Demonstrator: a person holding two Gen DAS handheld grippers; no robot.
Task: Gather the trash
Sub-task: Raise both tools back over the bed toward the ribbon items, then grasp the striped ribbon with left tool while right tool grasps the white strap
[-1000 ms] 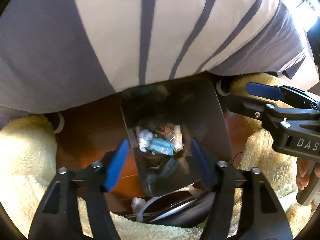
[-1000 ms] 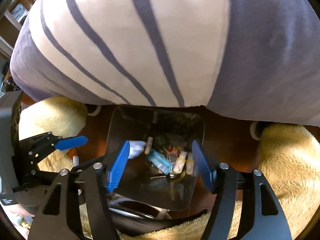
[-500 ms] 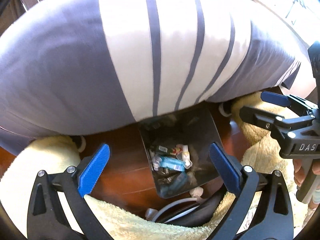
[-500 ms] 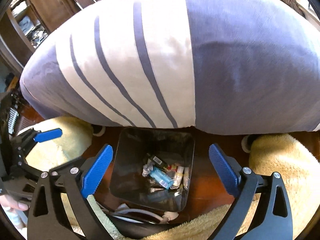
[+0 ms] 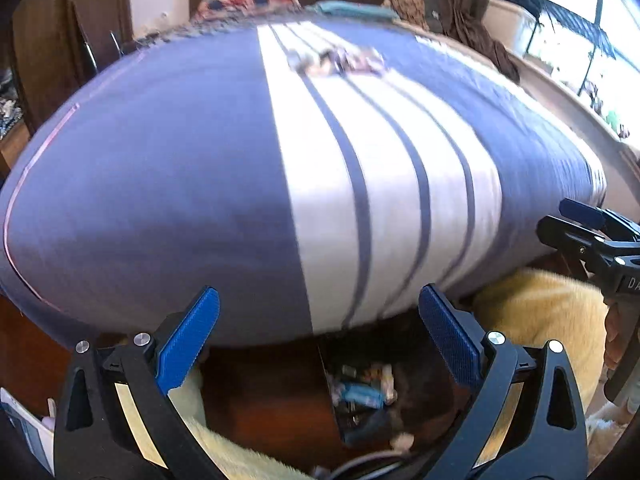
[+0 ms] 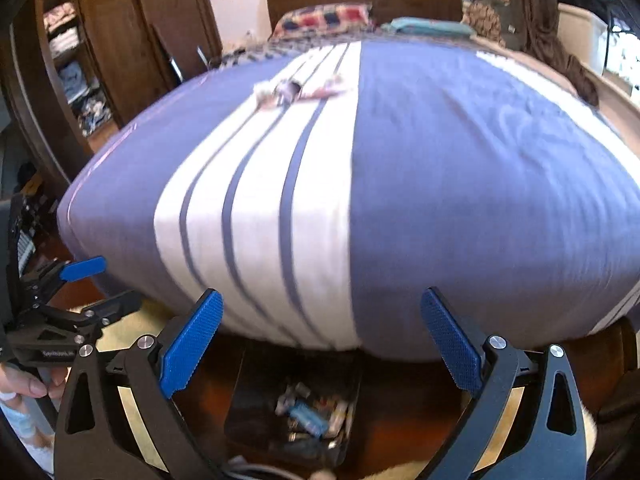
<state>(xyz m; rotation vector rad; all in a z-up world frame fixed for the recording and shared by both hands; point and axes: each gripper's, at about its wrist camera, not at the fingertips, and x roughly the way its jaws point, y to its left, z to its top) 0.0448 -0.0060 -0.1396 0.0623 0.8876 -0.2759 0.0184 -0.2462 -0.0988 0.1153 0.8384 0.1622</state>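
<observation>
Left wrist view: the left gripper (image 5: 319,340) is seen with its blue fingers (image 5: 188,338) spread wide and released, nothing between them; the jaws have just been opening. Below them, on the wooden floor (image 5: 256,396) at the foot of the bed (image 5: 200,184), a dark bin (image 5: 420,400) is seen, and trash (image 5: 362,390) lies inside it: small wrappers and a light blue packet, blurred. More scraps of trash on the bed (image 5: 340,60) are spread across the white stripe of the purple cover, far up near the pillows. A fluffy yellow rug (image 5: 536,312) is laid on both sides of the bin.

In the right wrist view the right gripper (image 6: 322,340) is likewise released, its fingers (image 6: 450,344) wide apart and empty; its jaws too have just been opening. The bin is seen beneath it, between the finger tips, with the trash inside. The left gripper is visible at the left edge, held by a hand (image 6: 24,384).
</observation>
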